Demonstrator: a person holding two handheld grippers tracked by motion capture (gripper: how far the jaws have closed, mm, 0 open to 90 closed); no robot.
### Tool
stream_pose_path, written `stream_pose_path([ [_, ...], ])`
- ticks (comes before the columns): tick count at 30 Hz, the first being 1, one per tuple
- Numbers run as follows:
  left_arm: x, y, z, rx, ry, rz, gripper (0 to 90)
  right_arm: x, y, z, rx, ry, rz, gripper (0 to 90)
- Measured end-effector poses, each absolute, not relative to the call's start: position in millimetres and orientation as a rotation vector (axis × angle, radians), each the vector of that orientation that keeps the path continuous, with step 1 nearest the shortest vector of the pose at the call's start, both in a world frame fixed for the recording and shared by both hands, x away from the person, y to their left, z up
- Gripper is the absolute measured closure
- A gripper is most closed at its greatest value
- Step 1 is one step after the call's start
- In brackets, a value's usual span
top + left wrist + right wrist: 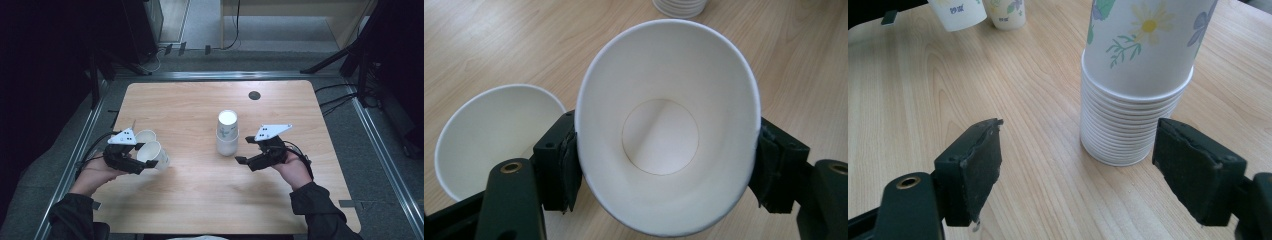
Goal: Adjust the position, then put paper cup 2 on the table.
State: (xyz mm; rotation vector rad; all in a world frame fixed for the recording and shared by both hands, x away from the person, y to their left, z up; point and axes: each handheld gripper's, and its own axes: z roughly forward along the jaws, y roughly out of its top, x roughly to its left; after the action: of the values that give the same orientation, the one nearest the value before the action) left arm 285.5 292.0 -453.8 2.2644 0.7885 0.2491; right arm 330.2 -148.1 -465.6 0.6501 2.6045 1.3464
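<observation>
My left gripper (145,159) is shut on a white paper cup (156,154). In the left gripper view the cup (664,135) faces the camera mouth first and tilted, its rim squeezed into an oval between the pads (566,165). A second white cup (145,136) stands on the table just behind it, also at the left in the left gripper view (489,140). A stack of flower-printed paper cups (227,133) stands mid-table. My right gripper (245,150) is open just right of the stack, and the stack (1138,90) rises ahead of its jaws, apart from them.
The wooden table (200,195) has a round black hole (254,95) near its far edge. In the right gripper view the two cups (983,12) on the left side show far off. Grey floor with cables surrounds the table.
</observation>
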Motion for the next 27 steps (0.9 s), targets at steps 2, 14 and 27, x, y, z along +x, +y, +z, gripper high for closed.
stream_pose_path([
  [2,286,294,-457,2.281,0.793,0.245,27.2,330,-148,-466,0.653,2.607,1.345,19.8],
  [14,286,308,-468,2.310,0.810,0.255,26.8,330,-147,-468,0.643,2.618,1.329,19.8],
  [27,288,315,-480,2.358,0.831,0.247,26.2,330,-145,-469,0.629,2.628,1.321,19.8],
])
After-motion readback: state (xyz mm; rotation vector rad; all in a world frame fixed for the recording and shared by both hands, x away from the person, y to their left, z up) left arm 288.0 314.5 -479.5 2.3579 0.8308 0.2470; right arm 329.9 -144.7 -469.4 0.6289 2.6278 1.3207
